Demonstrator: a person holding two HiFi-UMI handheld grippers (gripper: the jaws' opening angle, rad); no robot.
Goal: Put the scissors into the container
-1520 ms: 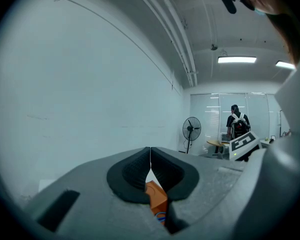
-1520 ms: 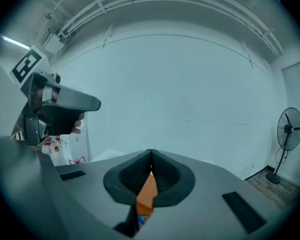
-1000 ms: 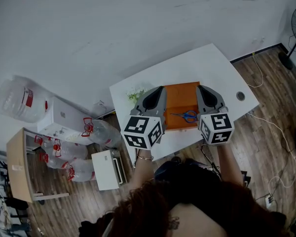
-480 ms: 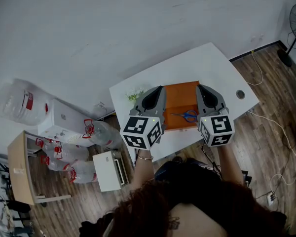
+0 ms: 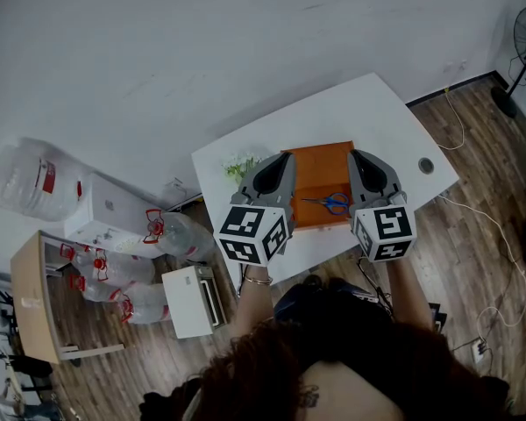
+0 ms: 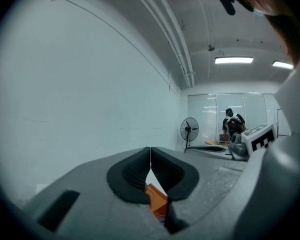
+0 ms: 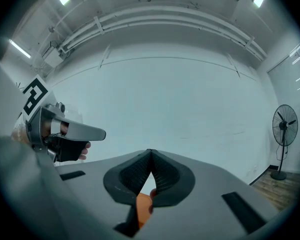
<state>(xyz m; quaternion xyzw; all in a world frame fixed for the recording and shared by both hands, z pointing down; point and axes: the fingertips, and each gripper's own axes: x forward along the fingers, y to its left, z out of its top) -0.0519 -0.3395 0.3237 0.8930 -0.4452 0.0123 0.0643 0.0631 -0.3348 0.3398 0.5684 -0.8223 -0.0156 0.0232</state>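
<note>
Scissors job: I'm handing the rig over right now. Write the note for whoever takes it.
Left gripper: shut, nothing between the jaws; in the head view it sits over the container's left side.
Right gripper: shut, empty, over the right side.
Scissors: blue handles, lying in the orange container on the white table, toward the person's side.
Done: scissors appear placed.
Left: probably nothing; confirm they lie fully inside.

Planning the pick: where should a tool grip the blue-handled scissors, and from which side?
Probably across the blades near the pivot, from above: the scissors lie flat on the orange container, thin blades pointing left, bulky blue loops right. The right tool, shut now, is nearer.
</note>
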